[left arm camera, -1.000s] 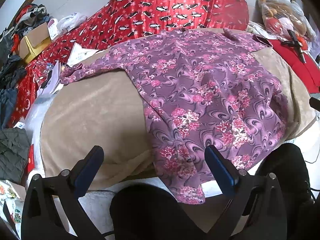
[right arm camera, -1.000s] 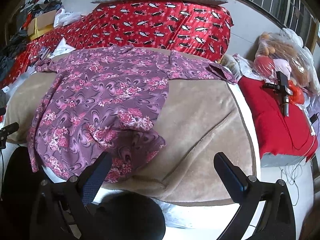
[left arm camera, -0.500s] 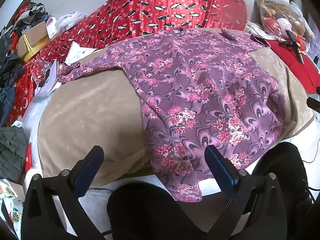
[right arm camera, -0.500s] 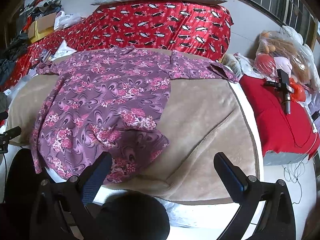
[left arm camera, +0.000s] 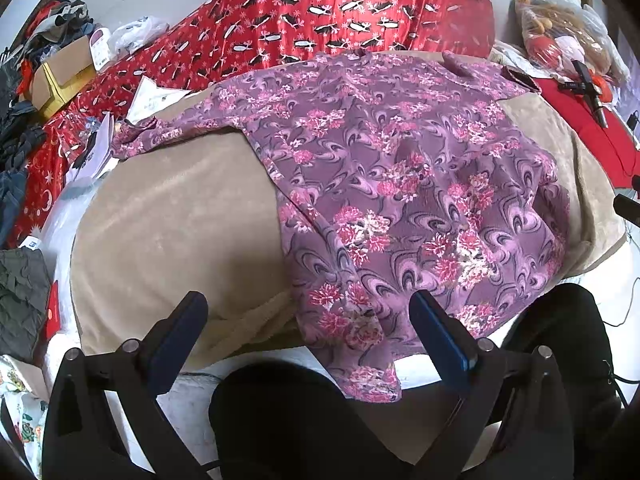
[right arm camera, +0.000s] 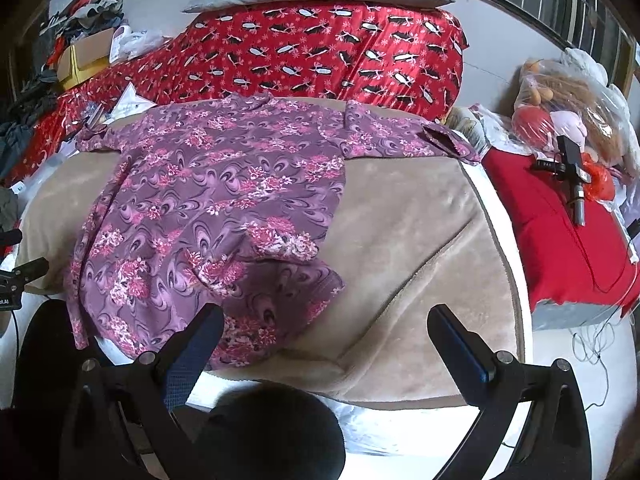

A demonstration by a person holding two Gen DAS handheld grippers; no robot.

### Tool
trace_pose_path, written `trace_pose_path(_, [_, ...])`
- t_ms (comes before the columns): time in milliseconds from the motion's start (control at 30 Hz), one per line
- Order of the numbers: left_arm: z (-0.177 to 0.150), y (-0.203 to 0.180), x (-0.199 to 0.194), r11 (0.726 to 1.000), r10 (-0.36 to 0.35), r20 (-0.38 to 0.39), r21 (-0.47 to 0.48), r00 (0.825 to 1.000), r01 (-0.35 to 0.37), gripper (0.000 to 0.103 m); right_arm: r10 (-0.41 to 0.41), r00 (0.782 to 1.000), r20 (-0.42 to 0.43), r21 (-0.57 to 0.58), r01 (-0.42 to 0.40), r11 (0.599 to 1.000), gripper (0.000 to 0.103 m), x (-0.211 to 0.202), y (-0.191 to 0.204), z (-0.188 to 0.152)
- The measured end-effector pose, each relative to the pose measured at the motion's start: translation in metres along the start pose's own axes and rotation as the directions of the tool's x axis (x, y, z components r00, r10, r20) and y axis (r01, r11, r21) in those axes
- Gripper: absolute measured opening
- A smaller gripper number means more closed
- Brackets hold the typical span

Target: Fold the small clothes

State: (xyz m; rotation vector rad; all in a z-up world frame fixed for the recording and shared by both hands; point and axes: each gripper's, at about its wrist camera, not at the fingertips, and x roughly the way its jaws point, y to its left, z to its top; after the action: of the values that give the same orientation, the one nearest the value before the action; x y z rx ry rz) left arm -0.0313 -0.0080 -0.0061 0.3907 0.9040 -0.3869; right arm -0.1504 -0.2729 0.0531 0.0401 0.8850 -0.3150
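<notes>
A purple floral blouse [left arm camera: 400, 184] lies spread on a beige blanket [left arm camera: 172, 232], sleeves out to both sides, its hem hanging over the near edge. It also shows in the right wrist view [right arm camera: 216, 208], with its near right corner folded over. My left gripper [left arm camera: 308, 320] is open and empty, hovering above the blouse's near left hem. My right gripper [right arm camera: 326, 332] is open and empty, above the blanket [right arm camera: 412, 240] just right of the blouse's near corner.
A red patterned quilt [left arm camera: 340, 12] lies behind the blanket. A red cushion [right arm camera: 572, 240] with a black tool [right arm camera: 572, 176] and a bag of toys [right arm camera: 560, 108] sits at the right. Boxes, papers and clothes [left arm camera: 52, 80] pile at the left.
Both grippers have drifted slightly; the blouse sits a little lower and nearer in both views. The jaws have stayed open and the blouse has not been touched.
</notes>
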Motion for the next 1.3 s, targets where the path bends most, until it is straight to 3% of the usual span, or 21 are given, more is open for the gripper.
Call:
trace_pose_path(1067, [0.007, -0.004, 0.018, 1.0, -0.023, -0.06, -0.008, 0.998, 0.022, 0.101, 0.044, 0.998, -0.046, 0.033, -0.043, 0.999, 0.101, 0.024, -0.003, -0.002])
trace_pose_path(1300, [0.012, 0.026, 0.035, 0.994, -0.022, -0.127, -0.11, 0.992, 0.008, 0.101, 0.054, 0.996, -0.072, 0.052, -0.051, 0.997, 0.101, 0.033, -0.01, -0.005])
